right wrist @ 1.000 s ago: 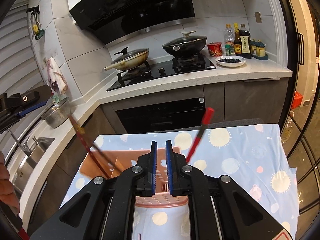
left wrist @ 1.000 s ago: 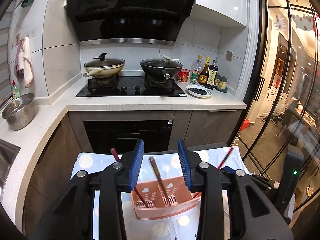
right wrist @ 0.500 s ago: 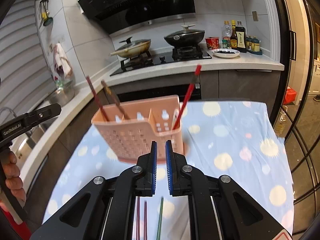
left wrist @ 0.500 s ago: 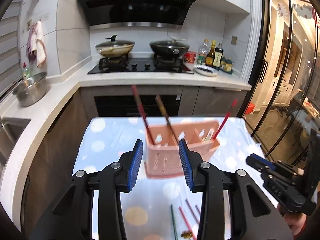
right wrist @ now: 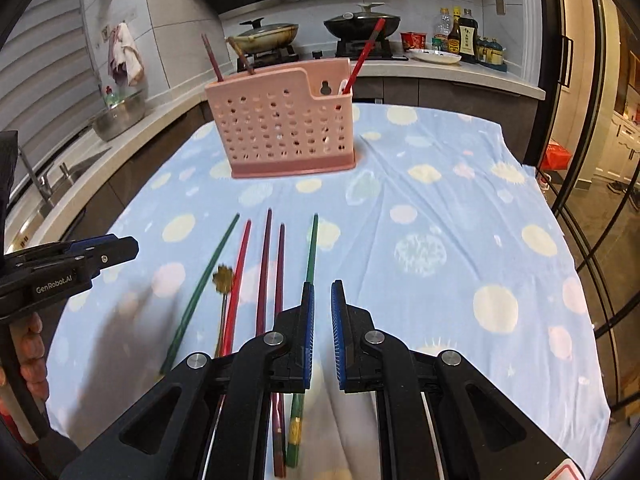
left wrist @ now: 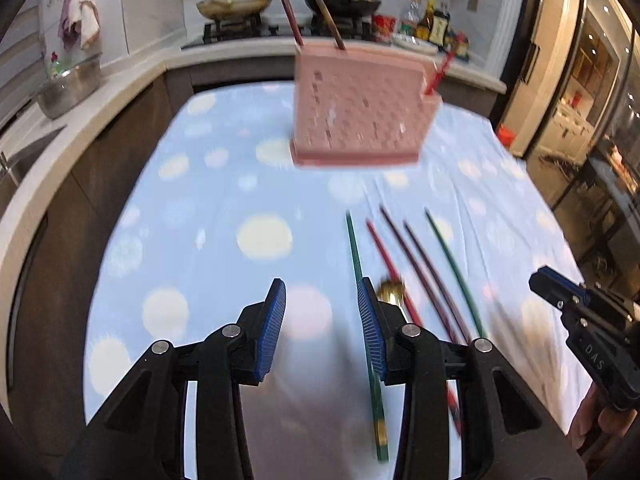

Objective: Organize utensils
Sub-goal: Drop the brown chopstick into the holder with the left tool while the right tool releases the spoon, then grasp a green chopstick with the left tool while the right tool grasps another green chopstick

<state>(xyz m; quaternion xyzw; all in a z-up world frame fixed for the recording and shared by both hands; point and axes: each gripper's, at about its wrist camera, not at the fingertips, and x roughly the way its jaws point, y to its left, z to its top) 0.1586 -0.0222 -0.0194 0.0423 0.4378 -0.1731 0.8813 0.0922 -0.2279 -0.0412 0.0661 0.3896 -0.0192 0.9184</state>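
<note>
A: The left gripper (left wrist: 322, 322) hangs over the near end of the surface (right wrist: 440, 208) with its jaws partly apart and nothing between the pads. The right gripper (right wrist: 322, 334) has its jaws almost together, also empty, only a thin slit showing.

B: So neither is carrying anything. What lies closest to them?

A: A row of loose chopsticks on the spotted cloth: a green chopstick (left wrist: 356, 256) running just beside the left gripper's right-hand pad, then a red chopstick (right wrist: 240, 272), two dark maroon chopsticks (right wrist: 264, 264), and another green one (right wrist: 311, 248) leading down under the right gripper's left finger. A small gold-headed utensil (right wrist: 223, 278) lies between the left green one and the red one; what it is cannot be told.

B: And where should they go?

A: Into the pink holder (right wrist: 286, 132) standing upright farther back on the surface, well apart from the row. Three sticks already lean in it.

B: How would the pick go well?

A: Probably the left gripper should shift slightly right so the green chopstick lies between its pads, then close near the thick end. The right gripper would need to spread before it can take anything. Taking one stick at a time seems wise, since the maroon pair lies close together.
</note>
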